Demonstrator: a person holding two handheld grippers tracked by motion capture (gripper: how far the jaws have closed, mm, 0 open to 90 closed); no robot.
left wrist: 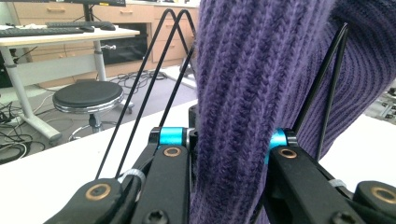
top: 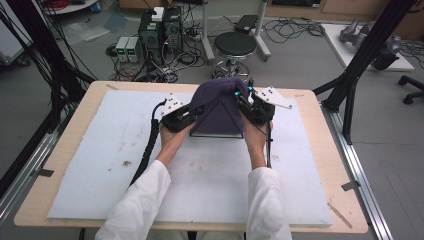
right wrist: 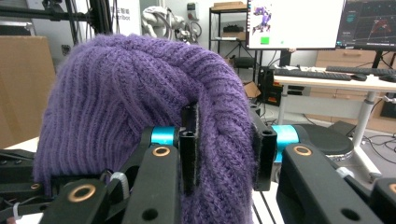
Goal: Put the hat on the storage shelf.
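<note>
I see the purple knit hat [top: 220, 102] draped over a black wire stand [top: 216, 134] on the table [top: 75, 150], stretched between my two claws. My left claw [left wrist: 233, 140] pinches a fold of its knit; my right claw [right wrist: 223, 144] pinches another fold opposite. I can read no writing on it.

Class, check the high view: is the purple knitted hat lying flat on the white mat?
No: the purple knitted hat is draped over a black wire stand, held on each side by the left gripper and right gripper.
</note>
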